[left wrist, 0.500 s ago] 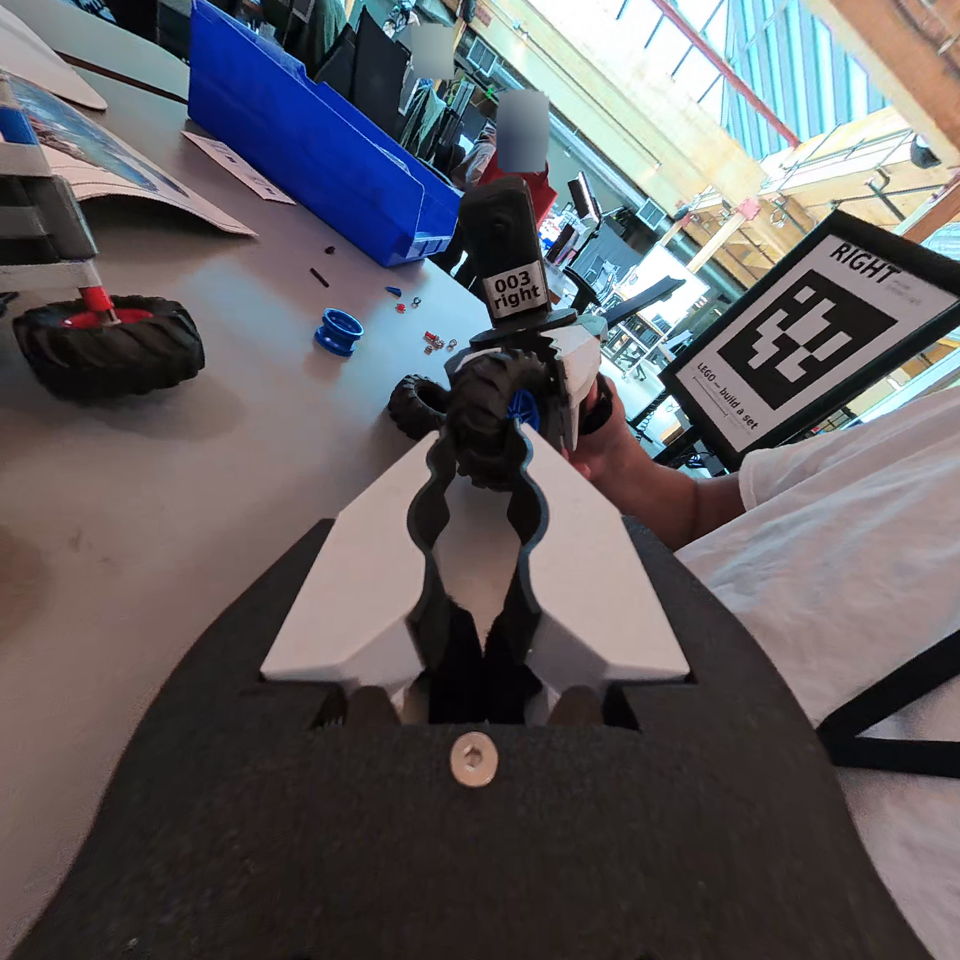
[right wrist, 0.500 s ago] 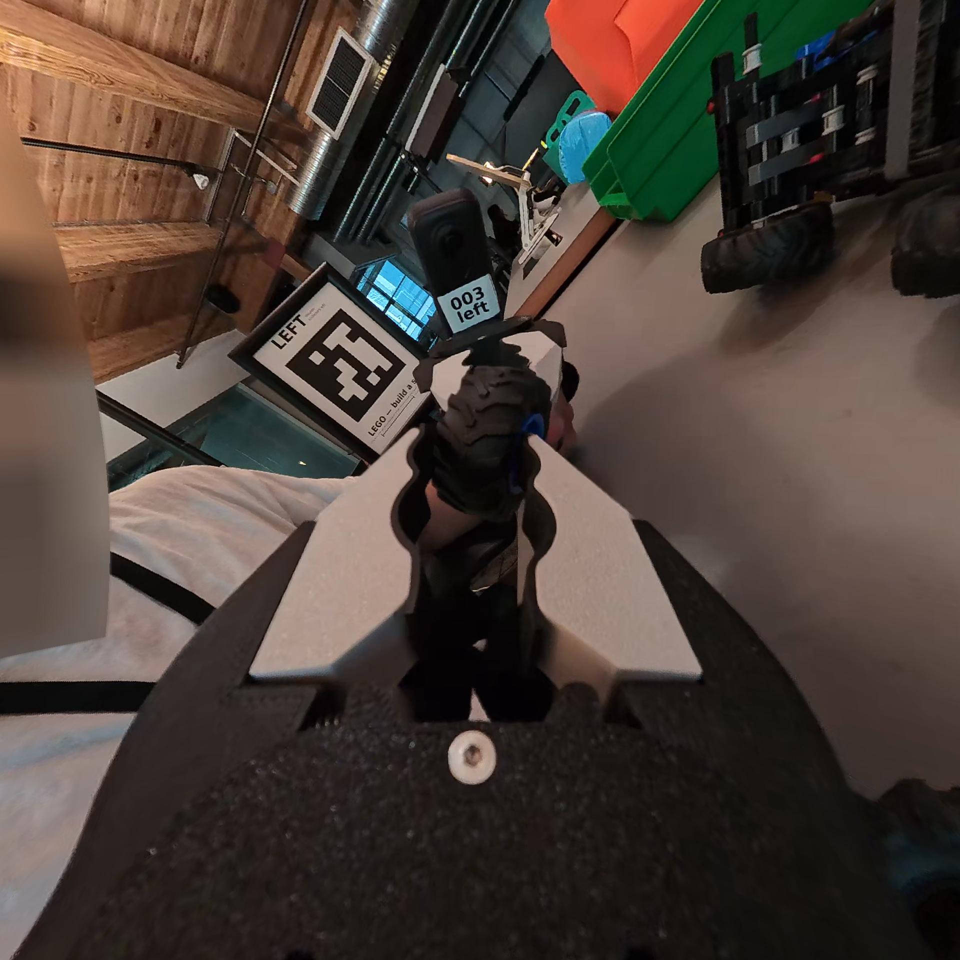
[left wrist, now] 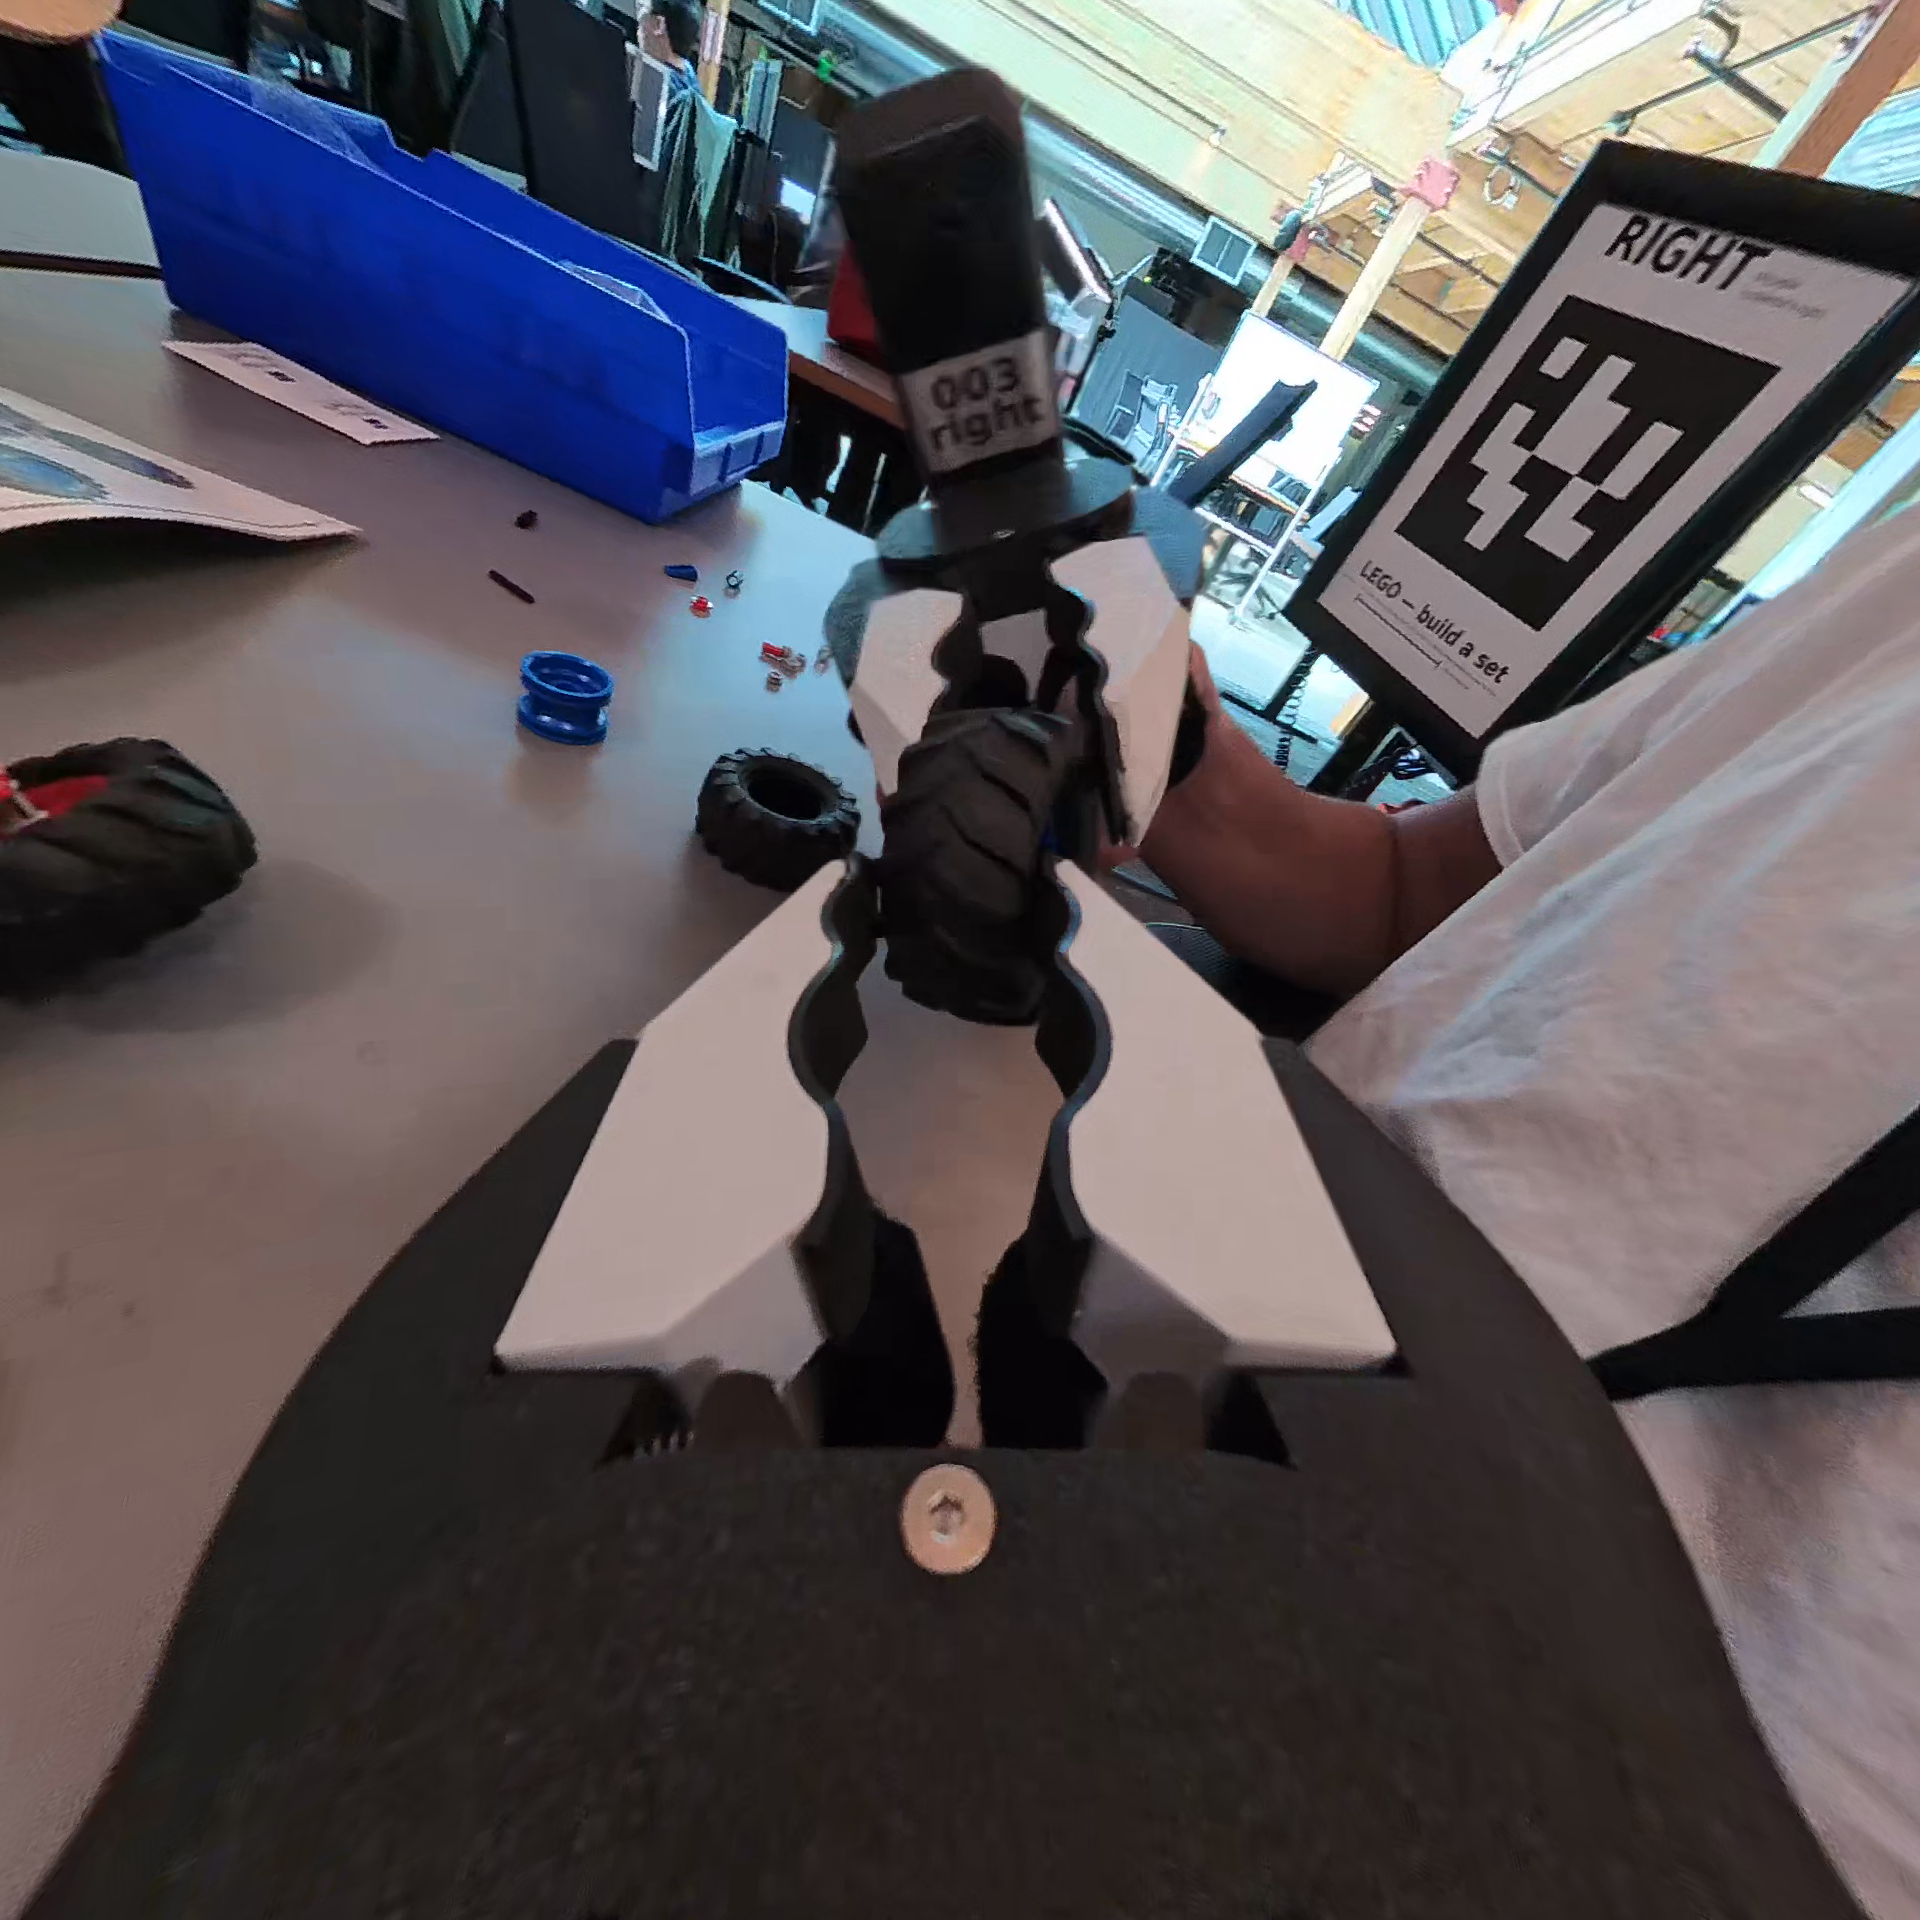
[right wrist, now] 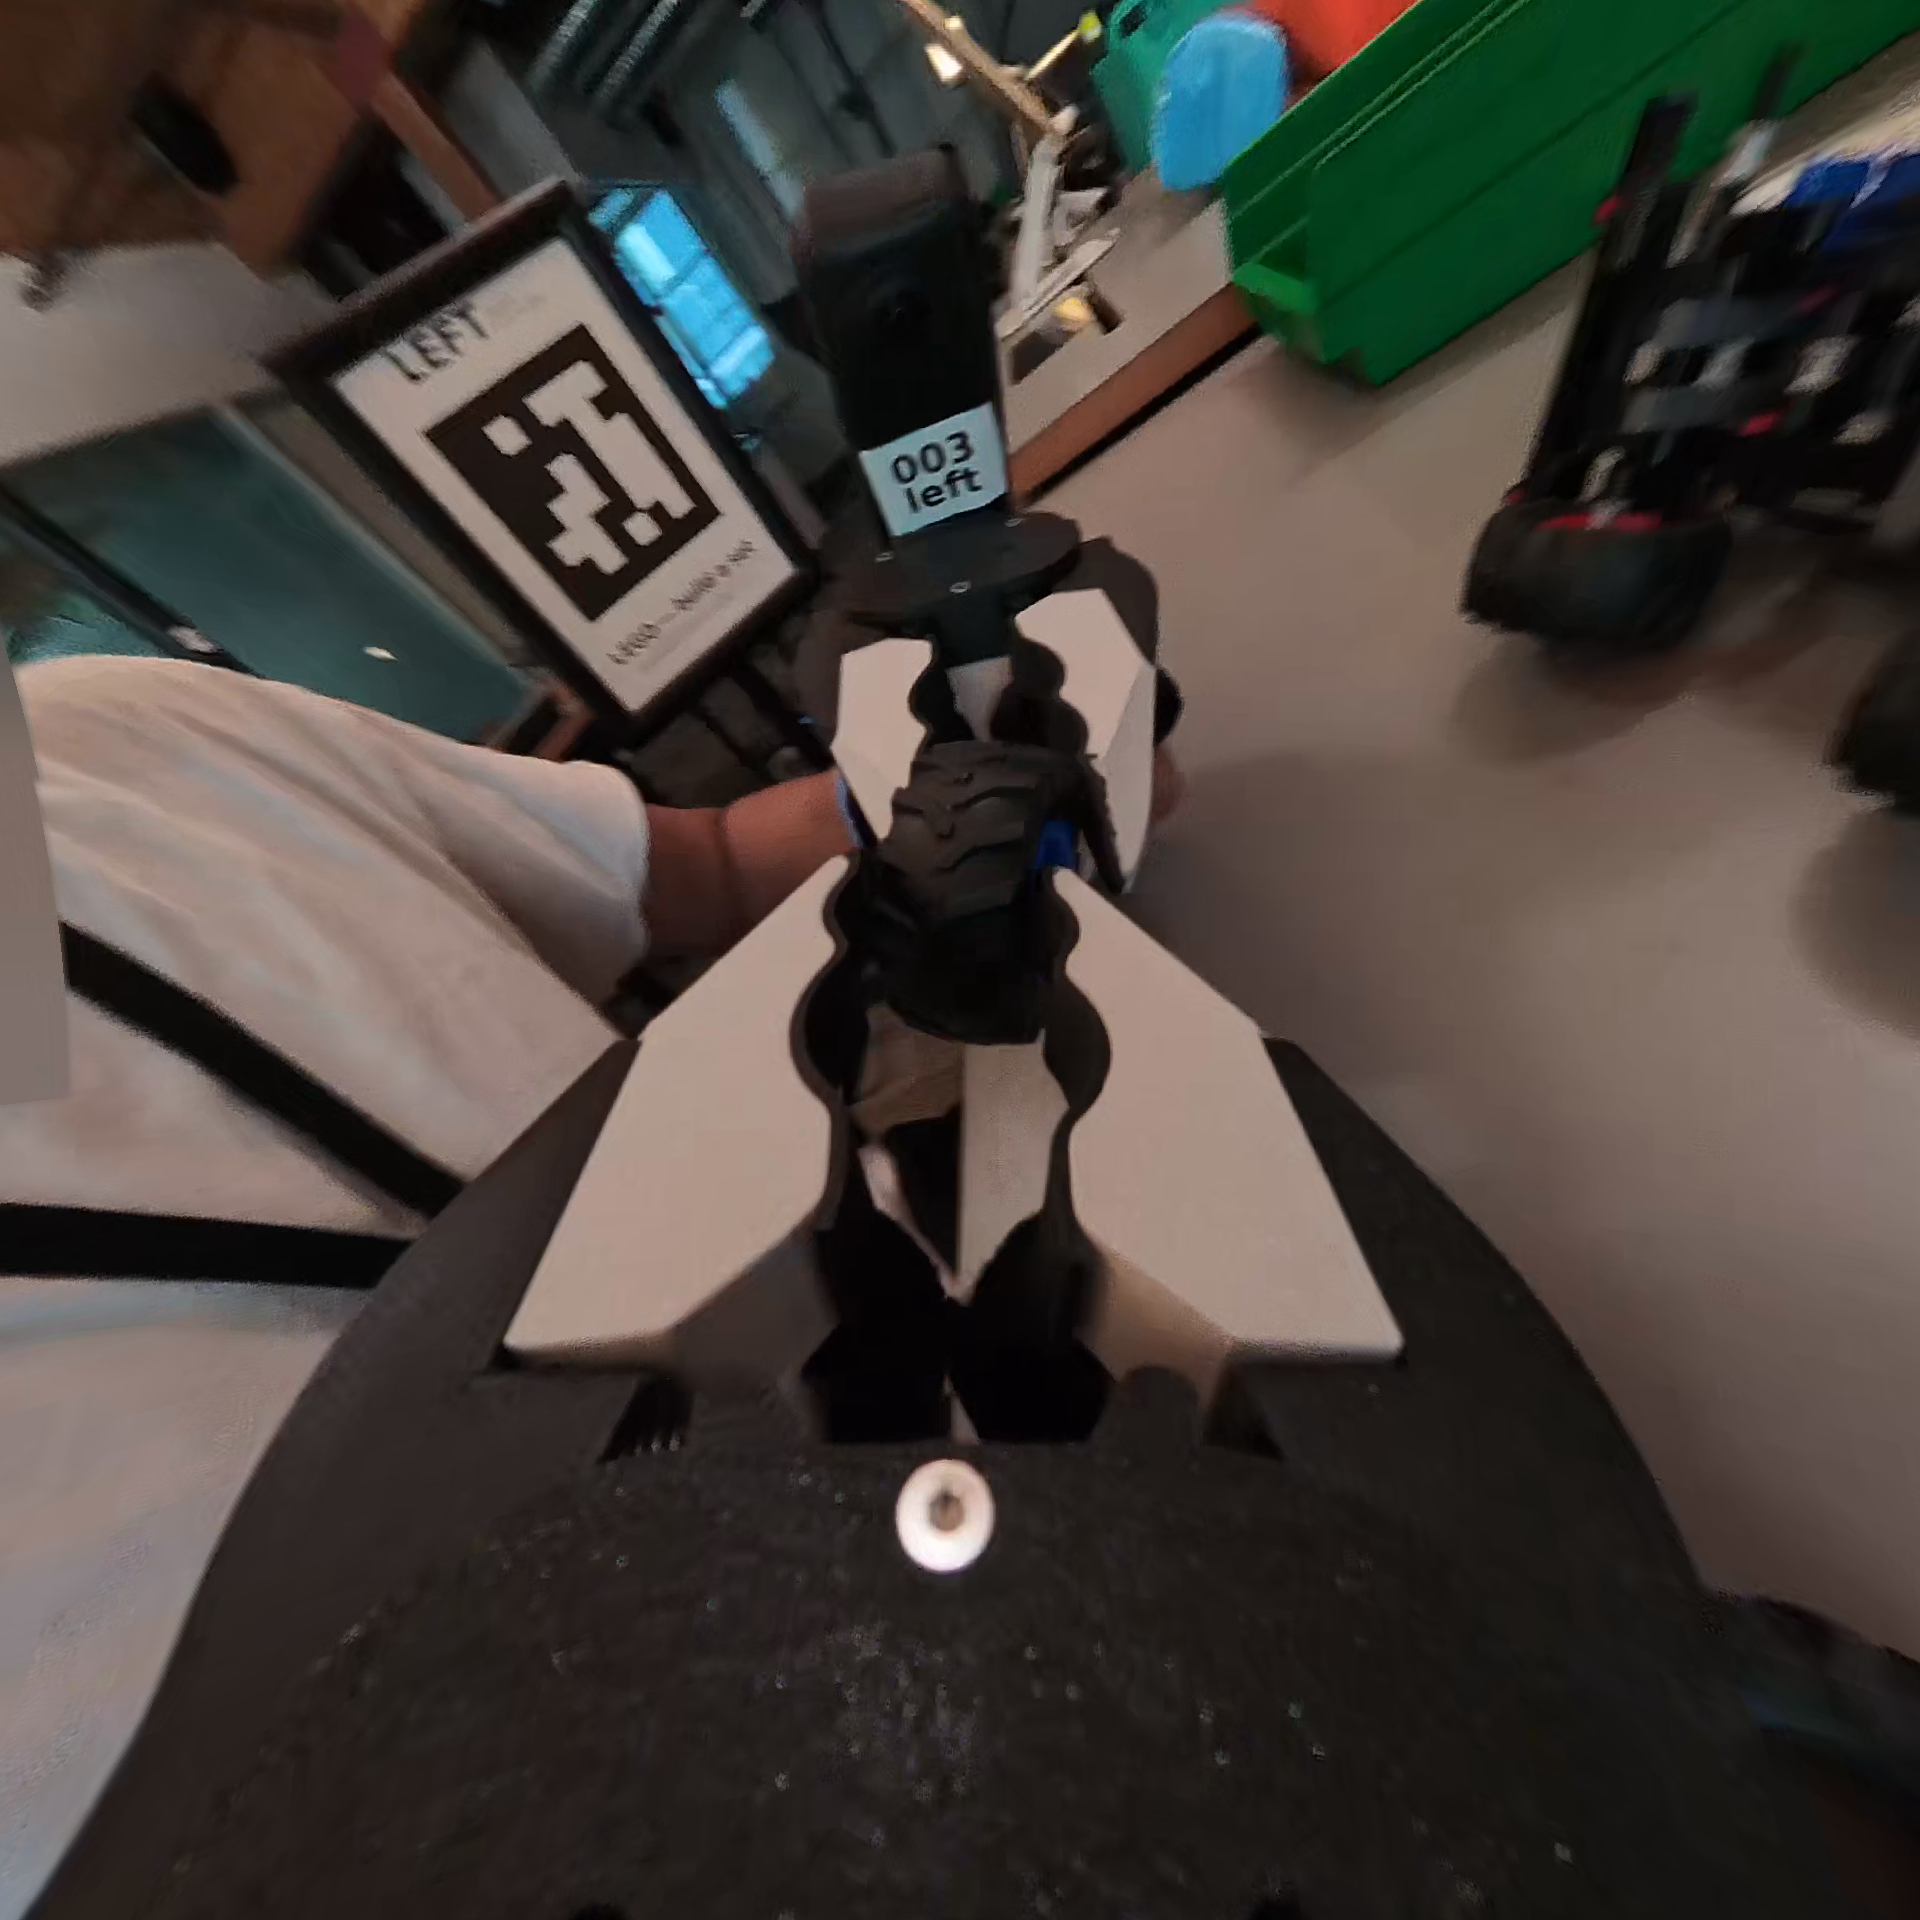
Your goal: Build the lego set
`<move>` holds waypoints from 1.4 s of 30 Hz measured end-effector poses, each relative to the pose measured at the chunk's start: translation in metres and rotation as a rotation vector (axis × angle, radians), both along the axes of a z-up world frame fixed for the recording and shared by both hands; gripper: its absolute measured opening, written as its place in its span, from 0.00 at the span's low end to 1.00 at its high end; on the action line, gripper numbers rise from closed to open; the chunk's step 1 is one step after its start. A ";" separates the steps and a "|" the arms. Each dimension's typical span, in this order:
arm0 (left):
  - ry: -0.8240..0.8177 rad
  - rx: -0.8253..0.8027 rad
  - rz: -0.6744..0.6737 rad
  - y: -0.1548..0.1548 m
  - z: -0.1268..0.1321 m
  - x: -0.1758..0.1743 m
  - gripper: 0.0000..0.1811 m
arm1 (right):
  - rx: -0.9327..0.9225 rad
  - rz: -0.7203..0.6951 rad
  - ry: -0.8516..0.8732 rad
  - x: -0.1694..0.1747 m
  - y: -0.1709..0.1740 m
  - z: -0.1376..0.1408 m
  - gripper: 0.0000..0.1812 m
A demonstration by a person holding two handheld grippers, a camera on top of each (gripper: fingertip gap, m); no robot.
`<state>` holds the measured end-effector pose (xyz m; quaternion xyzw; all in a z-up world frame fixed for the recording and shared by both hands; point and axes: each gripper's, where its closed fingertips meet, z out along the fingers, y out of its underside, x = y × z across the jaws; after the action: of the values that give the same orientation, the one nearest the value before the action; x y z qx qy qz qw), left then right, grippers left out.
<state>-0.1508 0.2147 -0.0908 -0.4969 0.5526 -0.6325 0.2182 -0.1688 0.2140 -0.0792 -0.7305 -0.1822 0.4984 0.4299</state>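
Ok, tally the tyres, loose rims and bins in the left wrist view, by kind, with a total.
Black tyres: 3, namely the held tyre, the empty tyre lying on the table, and the red-hubbed tyre at far left.
Loose blue rim: 1.
Blue bin: 1.
Total: 5.

grey table (left wrist: 312,1039), loose tyre (left wrist: 777,819), blue rim (left wrist: 564,696)

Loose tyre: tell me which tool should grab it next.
Left, probably. The tyre lies just ahead-left of the left tool, in its view; the right view misses it. Both it and the right tool grip the wheel.
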 end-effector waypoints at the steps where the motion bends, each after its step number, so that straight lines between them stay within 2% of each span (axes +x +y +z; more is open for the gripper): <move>1: 0.002 0.018 0.039 0.006 -0.001 0.002 0.15 | 0.050 -0.083 -0.072 0.007 0.007 -0.002 0.16; 3: -0.027 0.054 0.112 0.017 0.002 0.004 0.15 | 0.218 -0.225 -0.258 0.019 0.015 -0.006 0.16; 5: -0.140 0.095 0.134 0.019 0.015 -0.002 0.15 | 0.421 -0.264 -0.377 0.015 0.014 -0.004 0.19; 8: -0.288 0.356 0.205 0.017 0.023 -0.006 0.15 | 0.595 -0.330 -0.543 0.013 0.010 -0.002 0.15; 9: -0.347 0.436 0.212 0.011 0.027 -0.009 0.15 | 0.630 -0.334 -0.549 0.009 0.008 0.002 0.15; 11: -0.416 0.476 0.188 -0.001 0.035 -0.013 0.15 | 0.600 -0.300 -0.479 0.000 0.004 0.008 0.19; 13: -0.416 0.434 0.131 -0.011 0.036 -0.016 0.15 | 0.525 -0.226 -0.416 -0.007 0.001 0.005 0.26; 15: -0.418 0.458 0.108 -0.014 0.033 -0.017 0.15 | 0.547 -0.154 -0.355 -0.014 -0.010 0.010 0.16; 19: -0.420 0.670 0.079 -0.019 0.023 -0.020 0.15 | 0.620 -0.099 -0.535 -0.015 -0.016 0.004 0.16; 24: -0.465 0.962 0.052 -0.029 0.027 -0.027 0.15 | 0.791 -0.011 -0.725 -0.026 -0.037 0.020 0.17; 27: -0.524 1.054 0.040 -0.036 0.034 -0.029 0.15 | 0.836 0.058 -0.724 -0.028 -0.045 0.025 0.17; 29: -0.502 1.075 0.014 -0.033 0.031 -0.026 0.15 | 0.819 0.087 -0.732 -0.026 -0.043 0.021 0.16; 34: -0.419 0.953 -0.104 -0.022 0.023 -0.018 0.15 | 0.753 0.126 -0.644 -0.019 -0.031 0.017 0.16; 39: -0.327 1.031 -0.257 -0.028 -0.016 -0.009 0.15 | 0.747 0.265 -0.722 -0.027 -0.031 -0.005 0.18; 42: -0.288 1.079 -0.183 -0.007 -0.018 0.004 0.15 | 0.711 0.220 -0.772 -0.012 -0.013 -0.009 0.17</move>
<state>-0.1466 0.2075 -0.1089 -0.1738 0.8032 -0.3379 0.4588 -0.1808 0.2010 -0.0880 -0.6467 -0.5600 0.1431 0.4977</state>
